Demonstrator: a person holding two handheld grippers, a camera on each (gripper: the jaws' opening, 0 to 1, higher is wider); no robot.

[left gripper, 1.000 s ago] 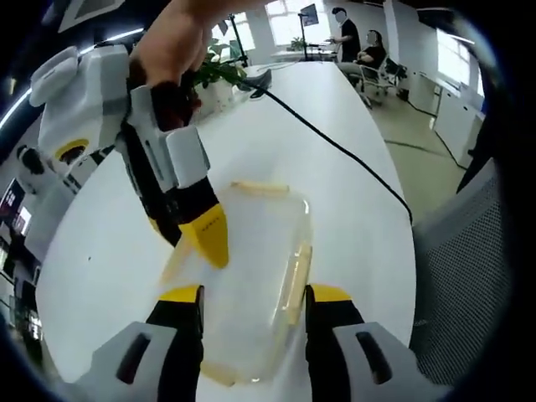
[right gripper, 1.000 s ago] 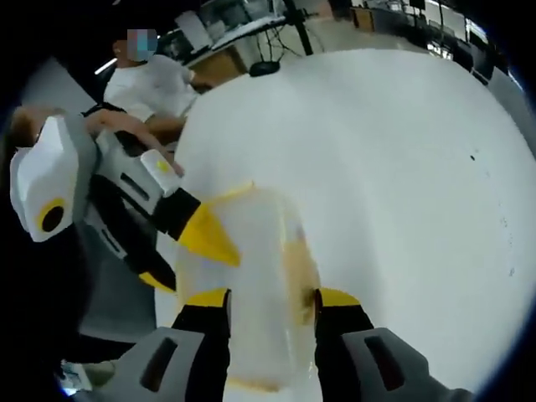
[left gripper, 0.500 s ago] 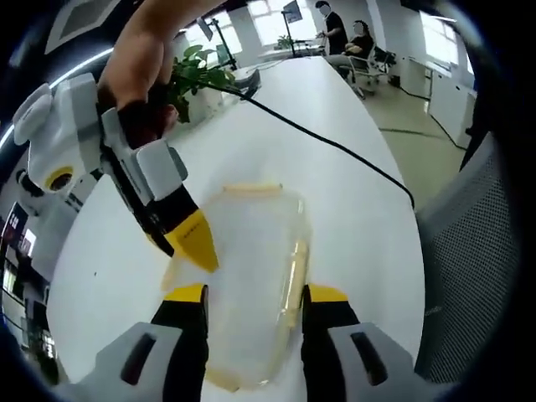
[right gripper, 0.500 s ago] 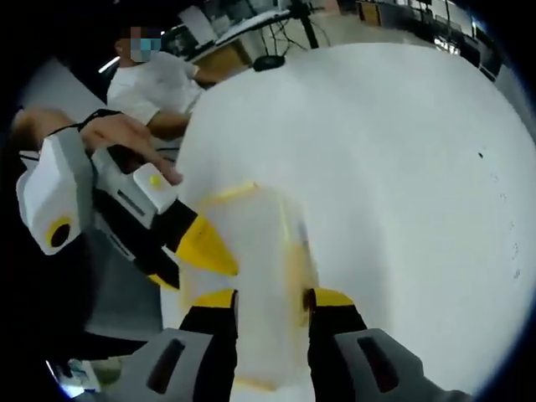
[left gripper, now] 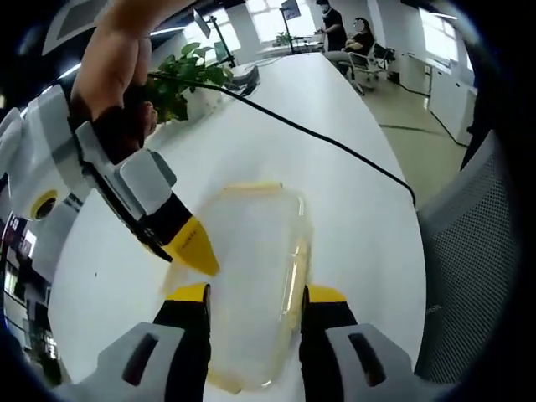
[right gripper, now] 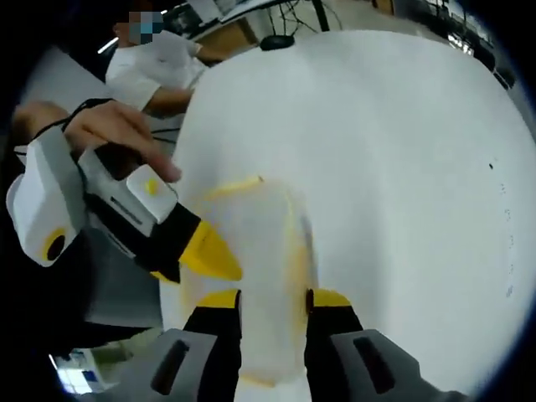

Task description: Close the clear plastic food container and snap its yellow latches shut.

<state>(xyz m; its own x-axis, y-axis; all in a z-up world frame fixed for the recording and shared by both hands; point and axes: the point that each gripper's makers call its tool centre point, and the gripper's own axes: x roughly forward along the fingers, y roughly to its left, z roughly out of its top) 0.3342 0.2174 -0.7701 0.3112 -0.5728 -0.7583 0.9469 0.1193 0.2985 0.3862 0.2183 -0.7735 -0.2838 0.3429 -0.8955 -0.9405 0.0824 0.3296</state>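
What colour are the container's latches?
Yellow latches on the clear container; best seen in the left gripper view.

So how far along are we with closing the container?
The lid looks down on the clear container. In hand: both grippers work its sides, left gripper straddling it, right gripper likewise, its yellow tip at one long edge. Left: confirming the yellow latches are snapped; I cannot tell that here.

Two handheld grippers, grey, black and yellow

Left gripper (left gripper: 249, 295): grey housings with dark slots, black jaws capped yellow; right gripper (right gripper: 270, 300) alike; at nine o'clock its white body bears a yellow-ringed black disc; a dark wristband on the hand (right gripper: 113, 130).
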